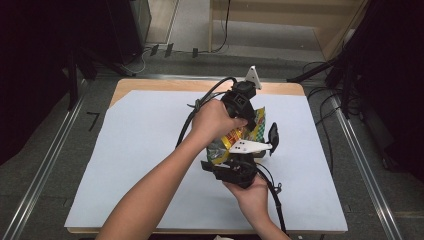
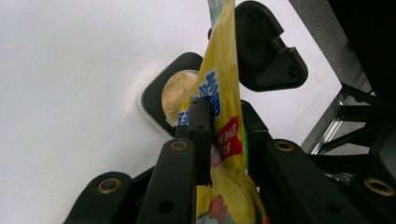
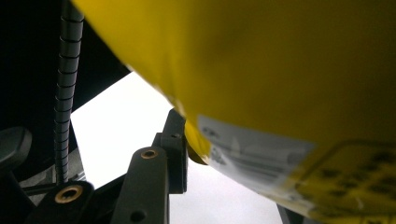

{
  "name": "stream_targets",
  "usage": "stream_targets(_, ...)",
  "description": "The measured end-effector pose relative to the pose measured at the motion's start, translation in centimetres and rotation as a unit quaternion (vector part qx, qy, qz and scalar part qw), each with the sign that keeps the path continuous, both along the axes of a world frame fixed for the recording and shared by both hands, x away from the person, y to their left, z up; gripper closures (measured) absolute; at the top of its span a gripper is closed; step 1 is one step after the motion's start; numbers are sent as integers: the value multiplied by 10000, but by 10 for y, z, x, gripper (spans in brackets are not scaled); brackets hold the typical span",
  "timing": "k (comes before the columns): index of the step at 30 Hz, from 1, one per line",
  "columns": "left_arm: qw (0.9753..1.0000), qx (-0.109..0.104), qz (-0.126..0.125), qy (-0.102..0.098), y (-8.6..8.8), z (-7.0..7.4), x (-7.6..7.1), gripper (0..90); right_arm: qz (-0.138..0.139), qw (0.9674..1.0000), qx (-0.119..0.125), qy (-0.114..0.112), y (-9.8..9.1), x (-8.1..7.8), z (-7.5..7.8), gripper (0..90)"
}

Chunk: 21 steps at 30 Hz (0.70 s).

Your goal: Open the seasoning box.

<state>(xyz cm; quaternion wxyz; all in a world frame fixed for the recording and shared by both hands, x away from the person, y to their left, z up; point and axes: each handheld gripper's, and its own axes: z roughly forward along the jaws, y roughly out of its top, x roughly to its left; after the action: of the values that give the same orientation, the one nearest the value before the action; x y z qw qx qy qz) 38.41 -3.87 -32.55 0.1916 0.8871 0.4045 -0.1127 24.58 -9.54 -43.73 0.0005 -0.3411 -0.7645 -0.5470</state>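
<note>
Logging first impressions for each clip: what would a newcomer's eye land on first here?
The bright yellow snack bag, held above the middle of the white sheet, clamped by the left gripper from above and gripped by the right gripper from below. The left gripper view also shows a small dark dish of tan crumbs on the sheet under the bag.
</note>
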Motion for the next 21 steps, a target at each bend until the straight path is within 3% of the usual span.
stream_targets(14, 10000, 29, -26, -46, 1, -1, 1, 808, 25, 10000, -56, -15, 0, 1, -1, 652)
stream_targets(21, 9999, -53, 29, -121, 8, 0, 0, 830, -19, 9997, -217, -121, 4, 0, -5, 608)
